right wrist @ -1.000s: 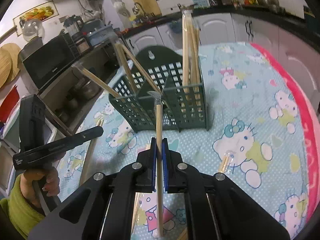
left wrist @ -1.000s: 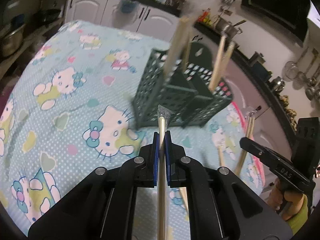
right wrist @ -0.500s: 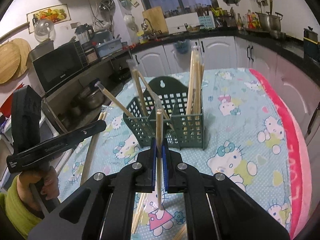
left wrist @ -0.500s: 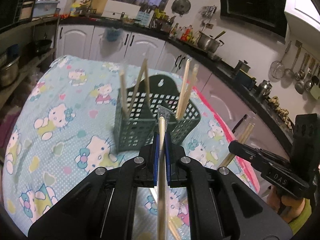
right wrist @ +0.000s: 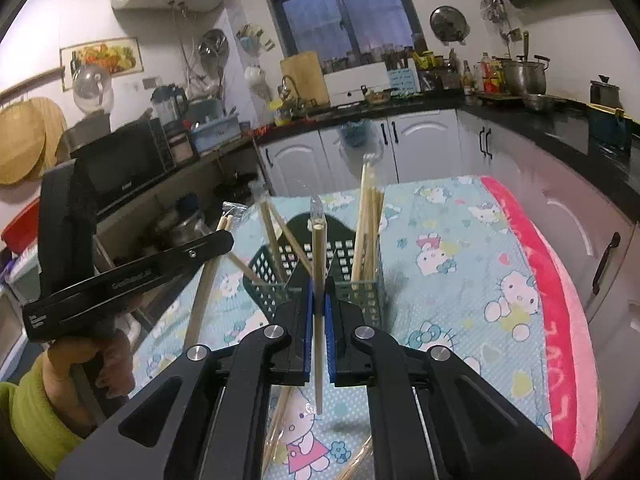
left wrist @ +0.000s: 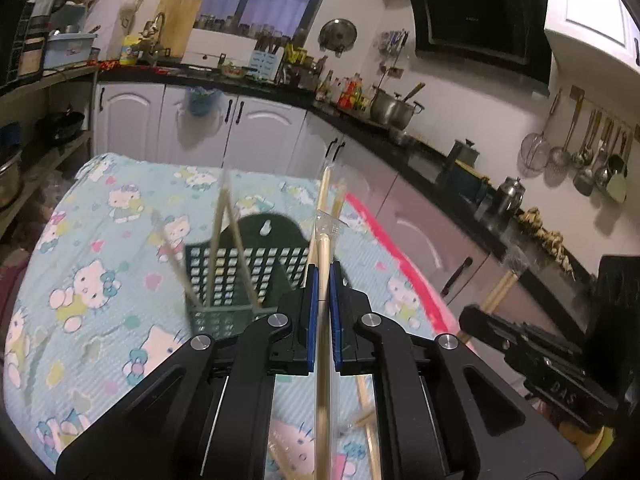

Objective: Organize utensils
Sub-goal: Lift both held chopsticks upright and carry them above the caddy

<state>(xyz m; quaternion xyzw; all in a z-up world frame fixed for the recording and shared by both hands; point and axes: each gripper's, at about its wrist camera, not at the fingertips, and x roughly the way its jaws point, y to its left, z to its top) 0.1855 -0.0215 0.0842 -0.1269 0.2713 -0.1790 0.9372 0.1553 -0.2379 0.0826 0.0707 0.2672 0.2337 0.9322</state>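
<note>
My left gripper (left wrist: pixel 323 280) is shut on a plastic-wrapped pair of wooden chopsticks (left wrist: pixel 322 360) that runs up between its blue pads. My right gripper (right wrist: pixel 318 292) is shut on another wrapped pair of chopsticks (right wrist: pixel 317 320), held upright. Both hang above and short of the dark green mesh utensil basket (left wrist: pixel 224 312) (right wrist: pixel 360 292), which stands on the cartoon-cat tablecloth with several chopsticks leaning in its compartments. Each gripper shows in the other's view: the right one (left wrist: pixel 540 360) with its sticks, the left one (right wrist: pixel 132 276) in a hand with a green sleeve.
More wrapped chopsticks (right wrist: pixel 280 428) lie on the cloth (right wrist: pixel 460 280) under the grippers. A pink cloth border (right wrist: pixel 560 340) marks the table's right edge. White cabinets and a black counter with pots (left wrist: pixel 392 112) ring the table.
Both grippers have risen and pulled back with their chopsticks. The basket now looks smaller and lower in both views, and more of the kitchen shows.
</note>
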